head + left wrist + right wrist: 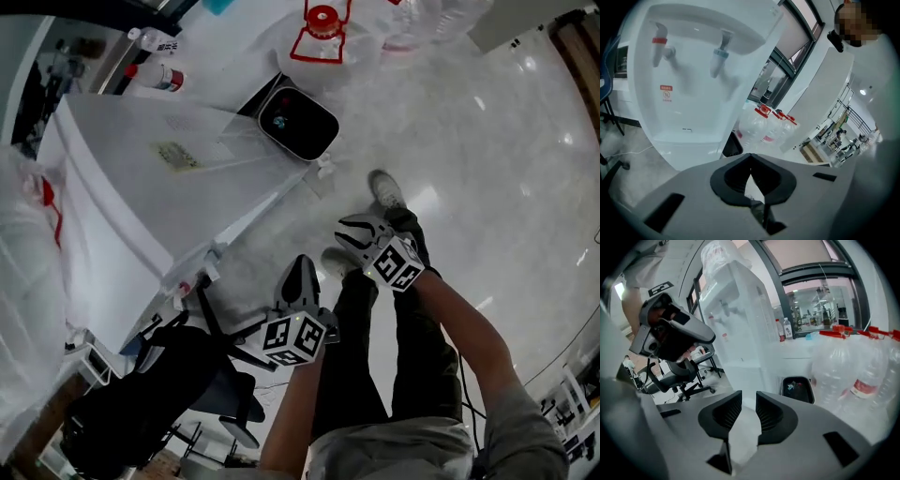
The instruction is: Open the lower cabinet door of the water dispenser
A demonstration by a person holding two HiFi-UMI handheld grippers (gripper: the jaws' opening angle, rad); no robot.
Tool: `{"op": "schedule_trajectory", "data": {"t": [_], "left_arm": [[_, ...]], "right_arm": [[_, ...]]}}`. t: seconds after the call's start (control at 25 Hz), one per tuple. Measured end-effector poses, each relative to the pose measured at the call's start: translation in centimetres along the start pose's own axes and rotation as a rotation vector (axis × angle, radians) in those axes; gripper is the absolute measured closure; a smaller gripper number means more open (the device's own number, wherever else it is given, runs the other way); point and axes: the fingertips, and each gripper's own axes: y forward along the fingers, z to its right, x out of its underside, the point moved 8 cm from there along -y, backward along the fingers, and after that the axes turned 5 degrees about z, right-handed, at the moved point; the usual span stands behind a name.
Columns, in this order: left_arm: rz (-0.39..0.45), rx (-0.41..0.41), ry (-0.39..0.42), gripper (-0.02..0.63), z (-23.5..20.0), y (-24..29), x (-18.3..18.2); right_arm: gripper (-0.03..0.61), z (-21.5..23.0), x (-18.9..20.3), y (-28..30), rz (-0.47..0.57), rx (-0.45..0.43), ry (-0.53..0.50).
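Fingers point(733, 178) of the left gripper point(301, 264) are closed tip to tip on nothing. Those of the right gripper point(343, 232) stand narrowly apart, also empty. Both hang in front of the dispenser point(141, 187), well short of it, so this looks like the approach. Its lower door point(745, 376), below the taps point(719, 56), appears shut. Next, one gripper must reach the door's edge or handle, which no view shows clearly.
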Motion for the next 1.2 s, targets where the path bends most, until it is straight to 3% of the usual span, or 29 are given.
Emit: {"op": "schedule_trajectory", "data": {"t": [0.6, 0.92, 1.2], "left_arm": [[-0.076, -0.054, 0.026, 0.609, -5.7, 11.4, 4.9], [-0.114, -0.056, 0.048, 0.609, -9.6, 15.6, 7.9], [-0.125, -0.049, 0.053, 0.609, -11.8, 17.4, 9.4]], "right_arm": [[0.468, 6.2, 8.1, 9.9, -0.05, -0.066, -0.016], [0.391, 7.8, 13.9, 17.2, -0.139, -0.125, -0.086], [0.348, 10.4, 15.3, 22.7, -0.162, -0.095, -0.139]]}}
